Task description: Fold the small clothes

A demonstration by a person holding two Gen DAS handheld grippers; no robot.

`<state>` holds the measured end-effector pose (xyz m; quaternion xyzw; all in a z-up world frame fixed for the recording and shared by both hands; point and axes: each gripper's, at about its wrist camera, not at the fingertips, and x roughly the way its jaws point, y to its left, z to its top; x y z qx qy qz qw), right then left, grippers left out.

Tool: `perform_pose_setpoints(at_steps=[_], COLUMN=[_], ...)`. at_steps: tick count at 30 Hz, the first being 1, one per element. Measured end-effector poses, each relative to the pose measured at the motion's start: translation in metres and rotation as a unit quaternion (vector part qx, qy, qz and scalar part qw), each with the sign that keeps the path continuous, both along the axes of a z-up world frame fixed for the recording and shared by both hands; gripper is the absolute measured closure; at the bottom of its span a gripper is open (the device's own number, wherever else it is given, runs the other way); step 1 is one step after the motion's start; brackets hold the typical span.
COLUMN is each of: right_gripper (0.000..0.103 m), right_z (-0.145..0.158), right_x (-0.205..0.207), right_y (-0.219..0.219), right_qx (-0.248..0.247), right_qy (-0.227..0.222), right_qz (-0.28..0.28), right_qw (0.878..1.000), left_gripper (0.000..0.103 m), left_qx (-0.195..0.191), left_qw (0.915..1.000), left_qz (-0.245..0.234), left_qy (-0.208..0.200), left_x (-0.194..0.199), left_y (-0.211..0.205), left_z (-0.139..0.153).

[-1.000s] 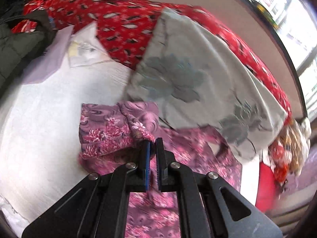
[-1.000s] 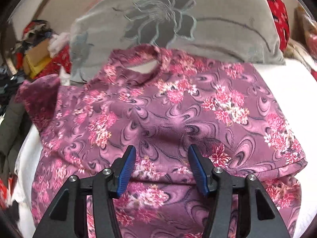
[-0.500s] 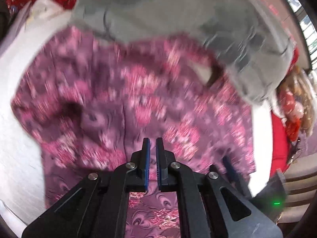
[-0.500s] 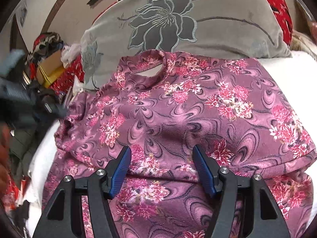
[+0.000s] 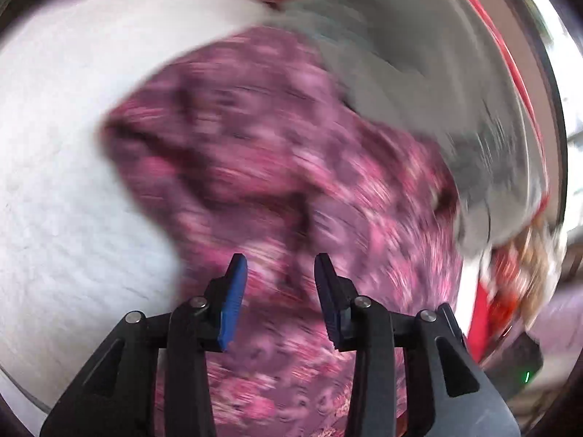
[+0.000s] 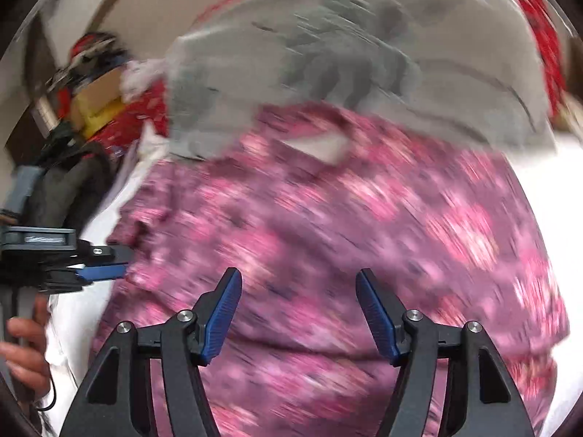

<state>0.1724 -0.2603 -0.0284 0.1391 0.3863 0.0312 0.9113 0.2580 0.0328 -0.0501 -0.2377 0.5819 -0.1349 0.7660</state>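
Our left tongs (image 5: 278, 266), clamped together a second ago, are opening empty above the floral top (image 5: 277, 167), right tongs (image 6: 298, 284) apart.

Blur and cut-off edges in both wrist views

We see the purple flowered top (image 5: 277, 167) smeared by motion in both views, so we cannot read its print, its seams or its folds, and the bottom edge crops its lower part. The grey cushion (image 6: 364, 62) is streaked too, its flower only a dark smudge. Both views crop the gripper bodies at the bottom. In the right wrist view the left gripper (image 6: 109, 262) enters from the left edge with its body cut off, and we see only part of the hand (image 6: 22, 353) holding it.
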Motion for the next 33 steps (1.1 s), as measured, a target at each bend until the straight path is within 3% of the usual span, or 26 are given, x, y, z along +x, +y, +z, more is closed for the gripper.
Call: perform_pose_setpoints(at_steps=[3,6,7,10,13,18,20,21,22,23,28,31,33], right_gripper=[0.035,0.037,0.037,0.037,0.037,0.037,0.045,0.077,0.101,0.101,0.103,0.103,0.096], right_z=[0.018,0.025,0.025,0.021,0.013,-0.004,-0.009,-0.010,-0.008,-0.002,0.029,0.036,0.036], right_x=[0.021,0.042,0.047,0.066,0.079,0.092,0.097,0.099,0.103,0.106,0.107,0.109,0.107], right_y=[0.046,0.096,0.108,0.148,0.180,0.225,0.234,0.233,0.230,0.221,0.154,0.112,0.105], right_qx=[-0.047,-0.114,-0.133,-0.188,-0.244,-0.342,-0.366,-0.356,-0.332,-0.292,-0.116,-0.031,-0.037], right_qy=[-0.021,-0.034,-0.037,-0.043,-0.052,-0.069,-0.075,-0.069,-0.058,-0.055,-0.067,-0.056,-0.042], right_qz=[0.070,0.141,0.159,0.212,0.252,0.312,0.321,0.326,0.328,0.316,0.221,0.175,0.173], right_qw=[0.996,0.983,0.978,0.958,0.935,0.884,0.871,0.873,0.883,0.901,0.966,0.983,0.983], left_gripper=[0.067,0.067,0.067,0.067,0.067,0.067,0.067,0.067,0.067,0.067,0.067,0.067,0.066], left_qx=[-0.045,-0.074,-0.100,-0.147,-0.162,-0.189,-0.197,-0.203,-0.206,-0.210,-0.220,-0.229,-0.222], left_qw=[0.9975,0.9937,0.9903,0.9824,0.9804,0.9750,0.9728,0.9716,0.9710,0.9704,0.9701,0.9686,0.9707], left_qz=[0.043,0.069,0.077,0.087,0.080,0.081,0.086,0.088,0.090,0.092,0.081,0.078,0.077], left_qy=[0.032,0.046,0.057,0.076,0.080,0.084,0.085,0.083,0.081,0.076,0.063,0.057,0.050], left_x=[0.013,0.022,0.025,0.028,0.031,0.034,0.036,0.034,0.032,0.030,0.025,0.022,0.022], left_y=[0.036,0.060,0.069,0.080,0.085,0.098,0.089,0.091,0.092,0.093,0.078,0.066,0.061], left_z=[-0.015,-0.024,-0.029,-0.042,-0.043,-0.043,-0.045,-0.043,-0.042,-0.039,-0.027,-0.020,-0.018])
